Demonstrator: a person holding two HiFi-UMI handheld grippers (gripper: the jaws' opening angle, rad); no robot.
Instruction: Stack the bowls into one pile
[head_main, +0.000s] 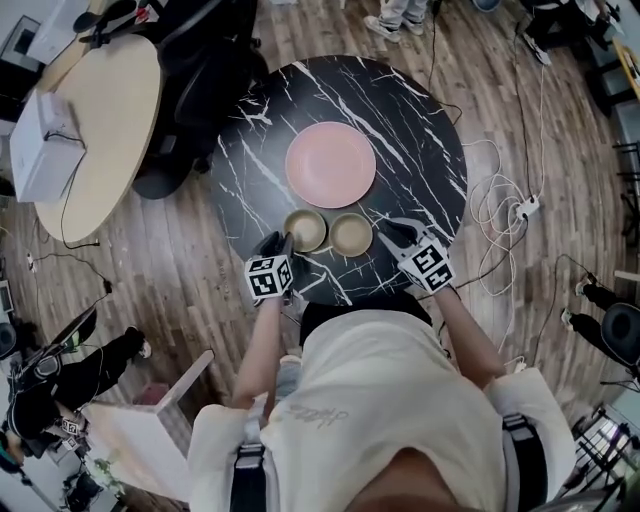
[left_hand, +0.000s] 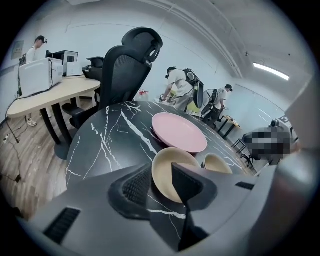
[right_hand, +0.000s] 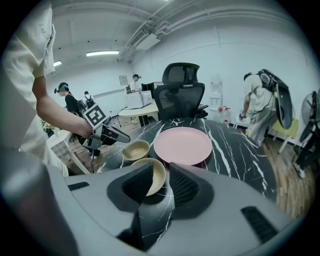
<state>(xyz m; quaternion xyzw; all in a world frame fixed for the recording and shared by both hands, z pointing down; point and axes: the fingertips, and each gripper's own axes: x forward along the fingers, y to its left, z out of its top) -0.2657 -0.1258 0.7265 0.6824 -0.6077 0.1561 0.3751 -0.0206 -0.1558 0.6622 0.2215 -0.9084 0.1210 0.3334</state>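
left gripper (head_main: 283, 243): It is in your left hand, at the near edge of the black marble table (head_main: 250, 150). Its two fingers are apart and hold nothing. The near rim of the left tan bowl (left_hand: 162, 172) shows in the gap between them. I cannot tell if a finger touches it.
right gripper (head_main: 386, 233): It is in your right hand, just beside the right tan bowl (right_hand: 159, 175). Its fingers are apart too, and empty. The bowl's edge peeks through the gap.
left tan bowl: This small, round, smooth bowl sits upright and empty on the table.
right tan bowl: It has the same size and look, and is also upright and empty. The two bowls stand side by side, very close, not yet stacked.
black marble table: It is round and dark with white lines. Both bowls sit on your side of it.
pink plate (head_main: 330, 164): It is big, round and flat, just behind the bowls. It seems to be no part of this job.
black office chair (head_main: 200, 60): It stands past the table, out of your way.
step now: I think you are reaching in to pick up the first bowl. No bowl is lifted.
next move: Put one finger inside a bowl and one outside, then squeeze the rim. Lift it over the other bowl and set it down inside. Squeeze with care, as a smooth rim may slip.
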